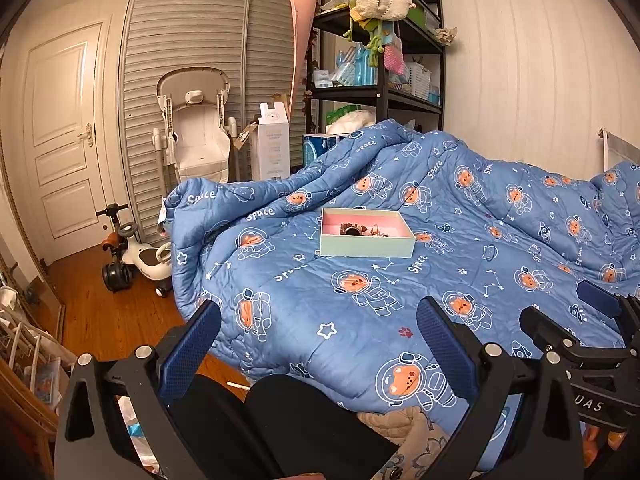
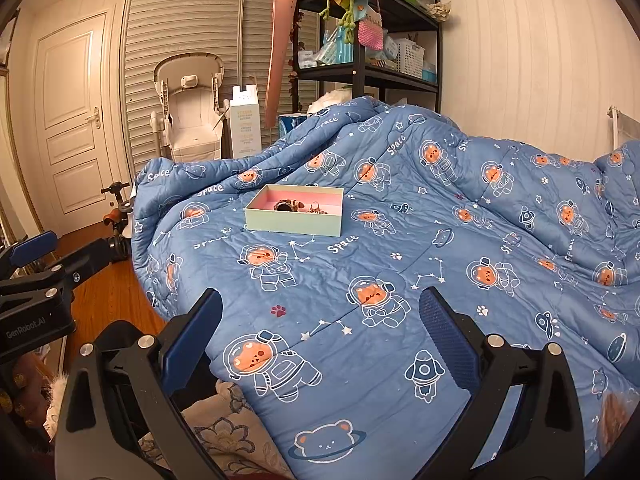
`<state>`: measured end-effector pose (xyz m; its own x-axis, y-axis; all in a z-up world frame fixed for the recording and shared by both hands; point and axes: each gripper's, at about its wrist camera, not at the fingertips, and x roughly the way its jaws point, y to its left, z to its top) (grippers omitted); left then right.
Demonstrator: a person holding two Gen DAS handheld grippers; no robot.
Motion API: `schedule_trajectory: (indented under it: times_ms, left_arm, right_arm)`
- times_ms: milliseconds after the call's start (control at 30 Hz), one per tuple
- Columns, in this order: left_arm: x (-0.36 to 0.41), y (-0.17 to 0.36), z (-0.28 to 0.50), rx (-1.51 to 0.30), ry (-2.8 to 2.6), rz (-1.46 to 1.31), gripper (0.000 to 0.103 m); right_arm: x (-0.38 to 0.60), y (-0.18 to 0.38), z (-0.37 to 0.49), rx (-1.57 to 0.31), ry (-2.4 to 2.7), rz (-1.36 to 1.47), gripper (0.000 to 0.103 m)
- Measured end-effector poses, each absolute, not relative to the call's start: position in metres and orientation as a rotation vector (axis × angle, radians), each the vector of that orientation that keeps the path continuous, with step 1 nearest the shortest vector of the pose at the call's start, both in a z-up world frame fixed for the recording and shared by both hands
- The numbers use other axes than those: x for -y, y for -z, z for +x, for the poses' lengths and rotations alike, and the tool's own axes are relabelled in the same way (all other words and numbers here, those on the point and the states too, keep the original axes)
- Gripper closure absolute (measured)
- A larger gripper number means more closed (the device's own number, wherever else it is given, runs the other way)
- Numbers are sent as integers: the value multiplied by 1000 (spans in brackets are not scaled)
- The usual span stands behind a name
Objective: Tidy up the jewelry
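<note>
A shallow pale green box [image 1: 366, 245] with a pink inside lies on the blue space-print quilt [image 1: 360, 308]. It also shows in the right wrist view [image 2: 294, 222]. Several small brown and metallic jewelry pieces [image 1: 362, 230] lie inside it, also seen from the right wrist [image 2: 300, 206]. My left gripper [image 1: 320, 340] is open and empty, well short of the box near the bed's front edge. My right gripper [image 2: 320, 328] is open and empty, also well short of the box. Each gripper shows at the edge of the other's view.
The quilt [image 2: 400, 280] is bunched into a ridge behind the box. A black shelf unit [image 1: 380, 60] stands at the back, a folded high chair [image 1: 196, 132] and white carton [image 1: 272, 144] by the slatted wardrobe, and a ride-on toy [image 1: 136, 256] on the wooden floor left of the bed.
</note>
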<state>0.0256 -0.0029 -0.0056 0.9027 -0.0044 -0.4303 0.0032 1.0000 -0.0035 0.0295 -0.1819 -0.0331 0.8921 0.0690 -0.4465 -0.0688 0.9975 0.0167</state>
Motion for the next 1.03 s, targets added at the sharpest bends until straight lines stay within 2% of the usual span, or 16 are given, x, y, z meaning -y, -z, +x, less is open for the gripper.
schedule_trajectory:
  times_ms: [1033]
  left_arm:
    - [4,9,26,-466,-2,0,7]
  right_arm:
    - [187,29,30,-447,-65,5,6]
